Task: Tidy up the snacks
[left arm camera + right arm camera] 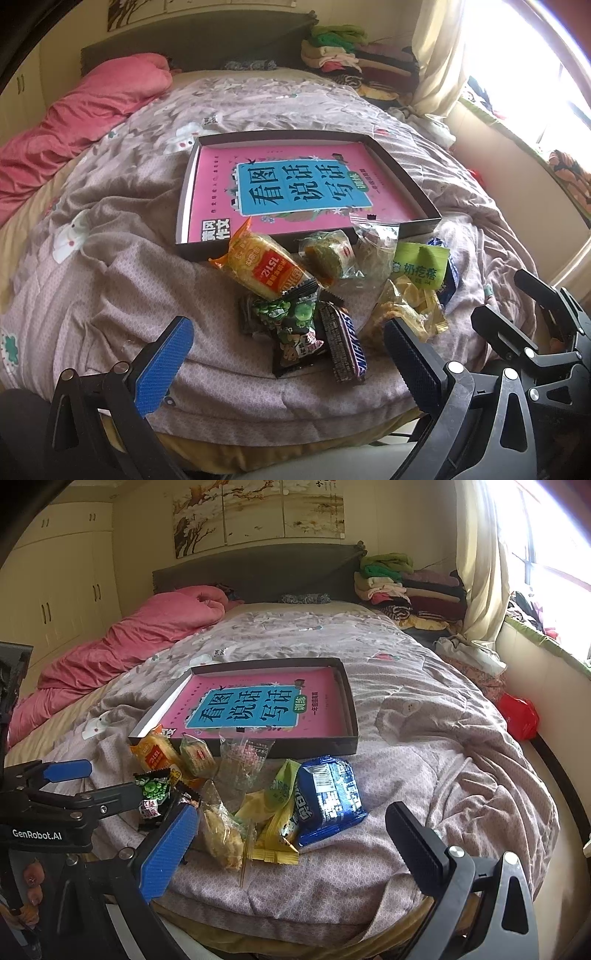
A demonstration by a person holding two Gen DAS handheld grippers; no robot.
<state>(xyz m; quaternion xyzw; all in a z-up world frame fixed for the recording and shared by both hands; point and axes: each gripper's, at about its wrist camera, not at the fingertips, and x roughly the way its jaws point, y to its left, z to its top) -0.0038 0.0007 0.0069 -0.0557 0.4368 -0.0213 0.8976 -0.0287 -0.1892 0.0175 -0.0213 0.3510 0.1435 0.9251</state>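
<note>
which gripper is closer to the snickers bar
Left. The left gripper has its open jaws on either side of the snickers bar; the right gripper, also open, sits further right, by the blue packet.

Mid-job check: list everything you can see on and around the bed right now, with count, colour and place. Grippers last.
Tray: one, dark, shallow, mid-bed; no snacks inside.
Book: one, pink with blue panel, lying in the tray.
Orange-wrapped cake: one, against the tray's near wall.
Clear-wrapped green cake: one, right of the orange one.
Green pea packet: one, black and green, front of pile.
Snickers bar: one, dark, beside the pea packet.
Blue packet: one, right side of pile.
Green-yellow sachet: one, mid-pile.
Pink duvet: one, left side of bed.
Folded clothes: one stack, mixed colours, by the headboard.
Left gripper: open, over the pile.
Right gripper: open, over the pile.
</note>
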